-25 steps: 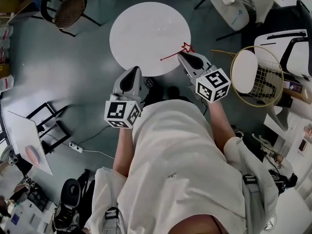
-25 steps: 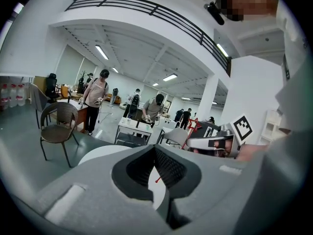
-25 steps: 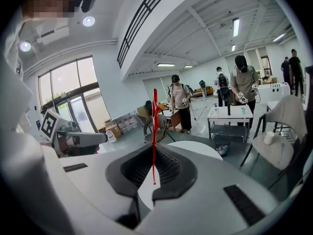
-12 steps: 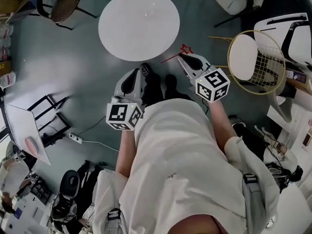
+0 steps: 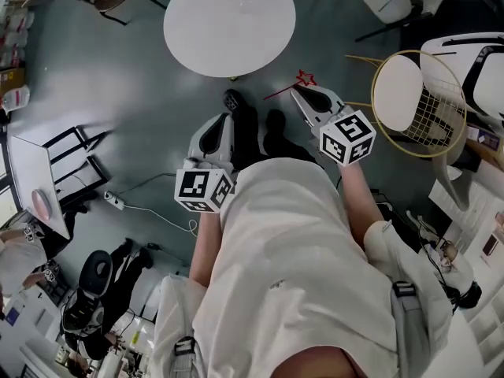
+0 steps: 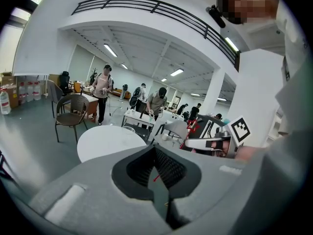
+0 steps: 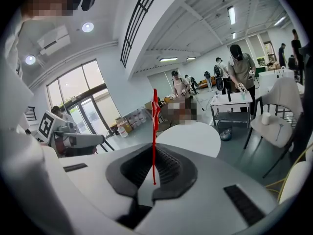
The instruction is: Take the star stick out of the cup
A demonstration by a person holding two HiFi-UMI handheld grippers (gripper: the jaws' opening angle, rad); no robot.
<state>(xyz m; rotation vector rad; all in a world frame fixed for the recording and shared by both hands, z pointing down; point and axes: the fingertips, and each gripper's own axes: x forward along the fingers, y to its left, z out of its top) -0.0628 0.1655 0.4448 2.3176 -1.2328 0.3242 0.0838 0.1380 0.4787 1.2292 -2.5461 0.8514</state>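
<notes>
Two grippers: I hold both close in front of my body over the grey floor, the left gripper and the right gripper level with each other and apart.
Left fingers: the left gripper's jaws are drawn together with nothing between them.
Right fingers: the right gripper's jaws are pinched almost fully together on the thin red shaft of the star stick. One short end shows below the pinch and the rest stands straight up from it.
Star stick: the whole star stick is in the air, with its star just beyond my right fingertips. It touches only my right pads, and nothing surrounds it.
Cup: I cannot pick out a cup with any certainty in any view, and none is near the stick.
Table: the white round table lies ahead of both grippers, apart from the stick. Its top looks bare in the head view.
Done: I judge the lifting-out finished, since the stick is free and firmly gripped.
Left to do: nothing the task names, as far as I can judge. At most I would need to carry the stick or set it down somewhere.
Far end: people stand at desks well beyond the table and have no part in this.
</notes>
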